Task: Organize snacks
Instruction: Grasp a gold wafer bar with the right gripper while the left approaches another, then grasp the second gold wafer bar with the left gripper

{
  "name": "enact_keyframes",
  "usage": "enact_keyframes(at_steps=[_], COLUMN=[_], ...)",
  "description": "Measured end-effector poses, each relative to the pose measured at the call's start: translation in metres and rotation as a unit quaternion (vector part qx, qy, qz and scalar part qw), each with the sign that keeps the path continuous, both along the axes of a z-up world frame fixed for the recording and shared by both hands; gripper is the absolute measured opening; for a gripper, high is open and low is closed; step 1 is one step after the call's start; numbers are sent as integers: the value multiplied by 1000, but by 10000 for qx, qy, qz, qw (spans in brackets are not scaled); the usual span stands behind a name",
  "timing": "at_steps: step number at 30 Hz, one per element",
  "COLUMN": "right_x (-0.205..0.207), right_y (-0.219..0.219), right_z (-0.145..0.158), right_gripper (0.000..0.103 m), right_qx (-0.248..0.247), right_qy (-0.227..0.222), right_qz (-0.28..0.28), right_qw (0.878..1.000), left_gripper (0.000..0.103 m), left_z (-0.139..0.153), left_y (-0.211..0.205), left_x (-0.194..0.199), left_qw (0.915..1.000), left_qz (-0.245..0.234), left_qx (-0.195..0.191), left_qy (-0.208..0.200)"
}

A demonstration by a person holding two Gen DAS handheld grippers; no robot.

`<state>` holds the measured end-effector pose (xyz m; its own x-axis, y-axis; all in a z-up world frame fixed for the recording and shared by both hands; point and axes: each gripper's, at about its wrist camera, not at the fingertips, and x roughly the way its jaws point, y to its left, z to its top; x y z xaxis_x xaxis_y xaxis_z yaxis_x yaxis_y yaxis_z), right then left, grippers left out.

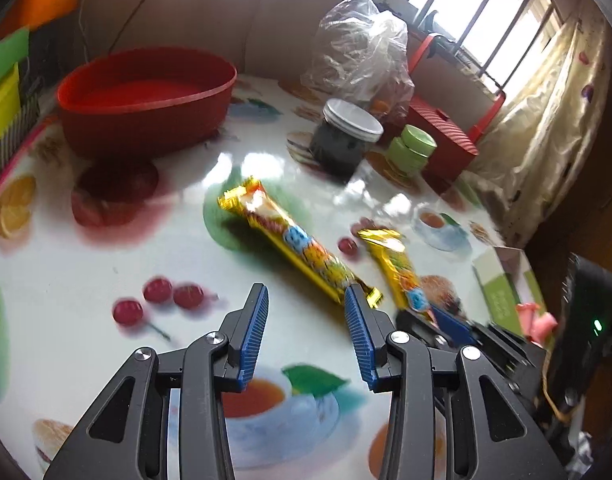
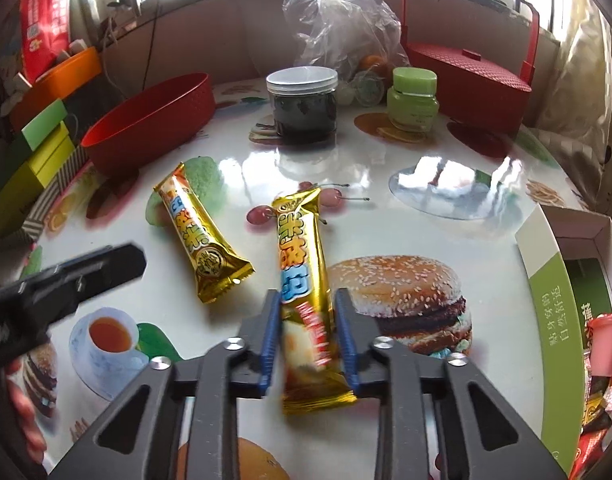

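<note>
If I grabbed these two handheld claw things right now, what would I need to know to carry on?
Right gripper: jaws shut on a gold snack bar, one end still on the table.
Left gripper: jaws open, holding nothing, just short of the second gold snack bar.
Red bowl: looks empty. Green-and-white box at the right edge: already holds some wrapped snacks.
Done: one bar gripped.
Left: put both bars away, probably in that box, though I can't tell for sure.
</note>
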<state>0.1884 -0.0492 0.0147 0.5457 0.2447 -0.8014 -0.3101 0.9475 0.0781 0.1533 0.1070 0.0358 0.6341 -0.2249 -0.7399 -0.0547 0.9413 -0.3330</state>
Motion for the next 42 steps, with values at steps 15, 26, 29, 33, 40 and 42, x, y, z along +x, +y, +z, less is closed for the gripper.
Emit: enact_keyframes(at_steps=[15, 26, 29, 33, 40, 42], right_x=[-10, -9, -9, -9, -11, -11], right_y=[-27, -31, -32, -32, -33, -34], right_z=[2, 2, 2, 2, 2, 2], right_gripper=[22, 22, 22, 22, 22, 22], right_qx=[194, 381, 397, 404, 383, 369], right_qy=[32, 62, 64, 66, 60, 60], right_qz=[-273, -287, -292, -300, -313, -330], right_qw=[9994, 9988, 9988, 9987, 9988, 9988], left_gripper=[50, 50, 50, 50, 46, 36], left_z=[-15, -22, -22, -23, -23, -23], left_y=[-13, -22, -26, -28, -28, -29], left_x=[52, 56, 56, 55, 48, 46], left_qw=[9975, 9957, 9945, 9935, 9941, 9938], left_qz=[407, 449, 451, 423, 342, 300], left_qx=[256, 561, 746, 879, 882, 947], left_qy=[508, 590, 587, 588, 531, 503])
